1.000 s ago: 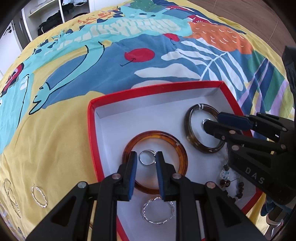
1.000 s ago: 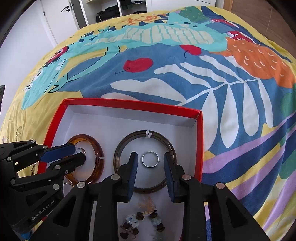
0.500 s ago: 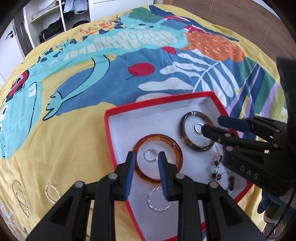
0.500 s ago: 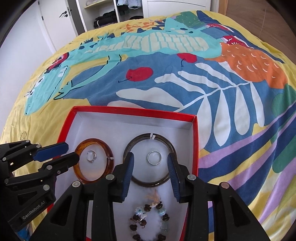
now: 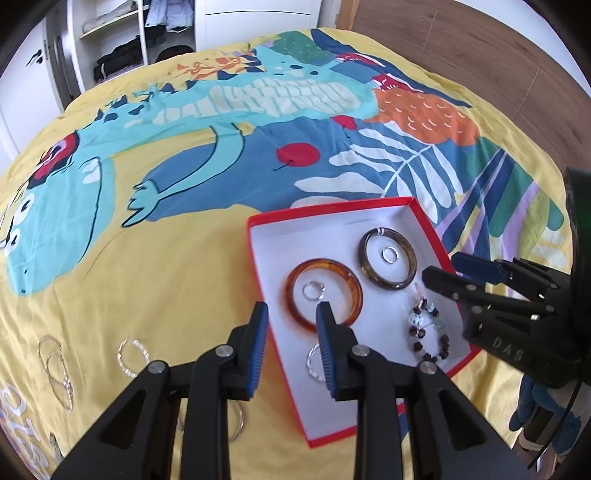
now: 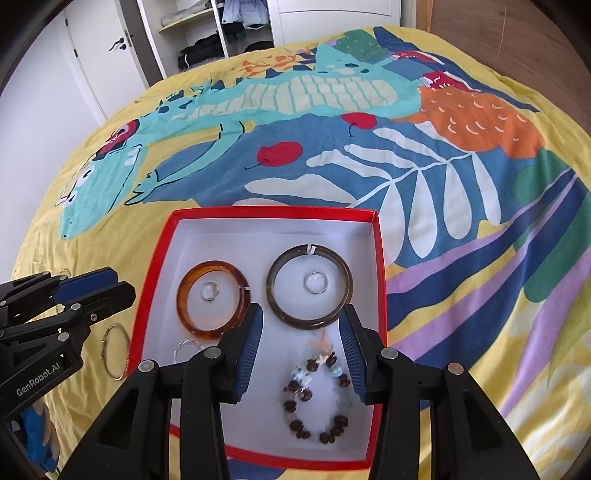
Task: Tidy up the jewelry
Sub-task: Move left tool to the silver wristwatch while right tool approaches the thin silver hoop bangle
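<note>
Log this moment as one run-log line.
left gripper: open, empty | right gripper: open, empty | red box: two bangles, each around a ring; bead bracelet | hoops on bedspread

A bedspread (image 6: 424, 177) covers the bed. It is yellow at the edges and has a large print: a turquoise dinosaur (image 5: 74, 177), blue areas with white leaves (image 6: 436, 206), red cherries (image 6: 280, 153) and an orange patch (image 6: 476, 122). Beyond the far edge of the bed stands an open wardrobe (image 6: 218, 33) with folded clothes on its shelves. Left of it is a white door (image 6: 103, 55) with a dark handle. A wooden floor (image 5: 480, 48) shows at the far right.
</note>
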`<state>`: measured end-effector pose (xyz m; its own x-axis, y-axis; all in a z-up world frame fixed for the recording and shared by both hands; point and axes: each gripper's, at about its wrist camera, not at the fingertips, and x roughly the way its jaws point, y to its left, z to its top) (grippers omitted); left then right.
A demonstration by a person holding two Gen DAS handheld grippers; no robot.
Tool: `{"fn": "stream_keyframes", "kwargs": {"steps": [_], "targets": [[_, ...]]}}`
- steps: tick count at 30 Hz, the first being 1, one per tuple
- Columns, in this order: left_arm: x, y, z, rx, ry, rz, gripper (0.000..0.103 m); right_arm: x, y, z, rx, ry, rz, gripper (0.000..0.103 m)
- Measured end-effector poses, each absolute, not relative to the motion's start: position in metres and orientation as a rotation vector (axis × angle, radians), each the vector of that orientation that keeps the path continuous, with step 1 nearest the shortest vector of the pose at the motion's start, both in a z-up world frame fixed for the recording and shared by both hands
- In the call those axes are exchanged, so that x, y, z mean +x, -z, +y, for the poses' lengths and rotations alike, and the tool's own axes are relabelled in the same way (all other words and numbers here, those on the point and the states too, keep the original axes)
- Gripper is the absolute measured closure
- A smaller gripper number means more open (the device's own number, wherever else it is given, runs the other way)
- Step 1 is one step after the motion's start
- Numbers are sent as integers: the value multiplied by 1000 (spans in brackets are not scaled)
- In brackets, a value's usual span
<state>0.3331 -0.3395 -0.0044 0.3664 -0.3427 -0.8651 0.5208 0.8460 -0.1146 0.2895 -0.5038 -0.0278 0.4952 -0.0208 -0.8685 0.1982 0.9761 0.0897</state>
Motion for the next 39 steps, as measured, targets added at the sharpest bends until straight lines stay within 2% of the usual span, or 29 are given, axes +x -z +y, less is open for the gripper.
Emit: {"fn": "stream_keyframes", "kwargs": {"steps": [3, 18, 21, 24, 32, 39], "targets": [[325, 0, -321, 174, 537, 1055, 78, 286, 19, -498, 185, 131, 1034, 57], [291, -10, -187, 137, 334, 1037, 77, 278, -24, -419, 144, 16, 982, 56], [283, -8, -149, 116, 278, 1034, 72, 275, -30, -395, 138, -25, 978, 56], [276, -5, -109, 94, 212, 1029, 71, 272, -31, -371, 131, -70, 984, 56], [262, 12, -6, -6, 35, 1049, 71, 273, -6, -304, 123, -199, 1056, 56], [258, 41, 35, -52, 3, 1091, 71, 285, 41, -262, 86, -249, 1152, 57]]}}
